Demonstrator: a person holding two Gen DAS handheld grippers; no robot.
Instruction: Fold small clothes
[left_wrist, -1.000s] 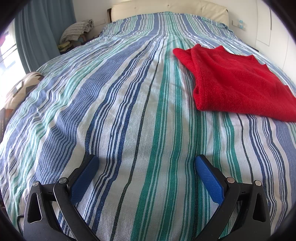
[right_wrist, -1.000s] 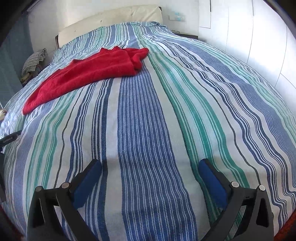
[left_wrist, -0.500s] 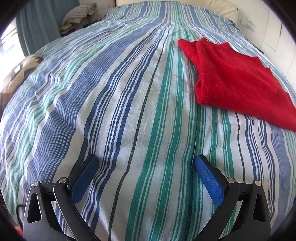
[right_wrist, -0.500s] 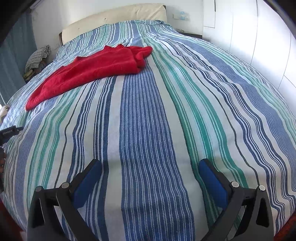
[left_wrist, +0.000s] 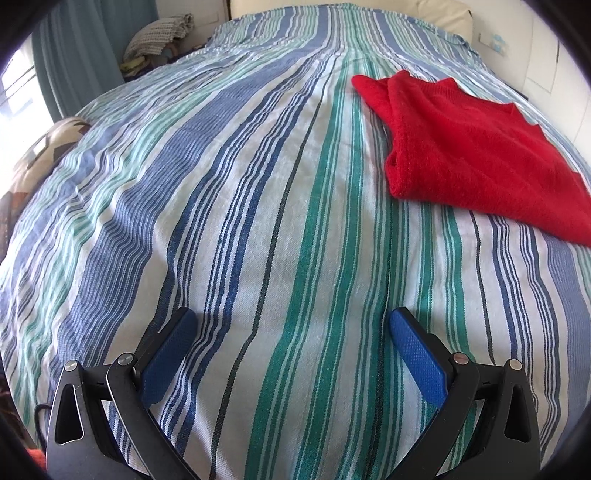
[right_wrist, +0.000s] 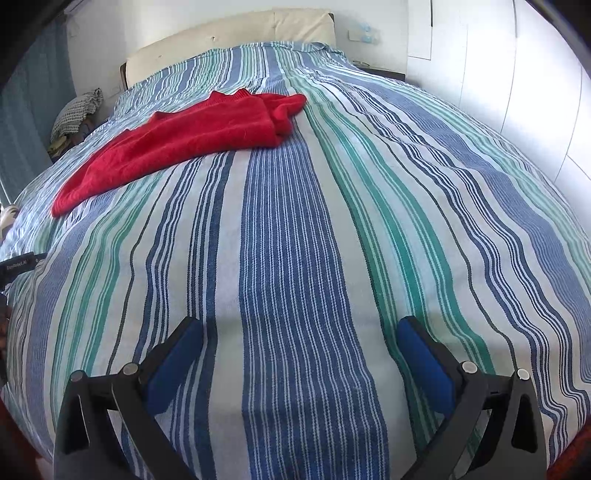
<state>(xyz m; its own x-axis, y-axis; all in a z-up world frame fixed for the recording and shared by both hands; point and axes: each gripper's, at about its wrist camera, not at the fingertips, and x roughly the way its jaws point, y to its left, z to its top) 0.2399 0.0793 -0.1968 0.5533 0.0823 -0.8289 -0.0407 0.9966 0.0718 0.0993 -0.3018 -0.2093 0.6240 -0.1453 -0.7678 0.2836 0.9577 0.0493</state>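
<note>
Left black plastic two-finger gripper (left_wrist: 291, 325), textured blue pads (left_wrist: 415, 354) on angled fingers, silver round screws at the pivots, thin black cable by its left side; right black plastic two-finger gripper (right_wrist: 300, 332), blue pads (right_wrist: 424, 365), silver screws alike

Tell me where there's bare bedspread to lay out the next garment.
The striped bedspread is bare from the open left claw up to the headboard, left of the red sweater. Right of the sweater, it is bare out to the white wall ahead of the open right claw. Only the sweater's patch is taken.
</note>
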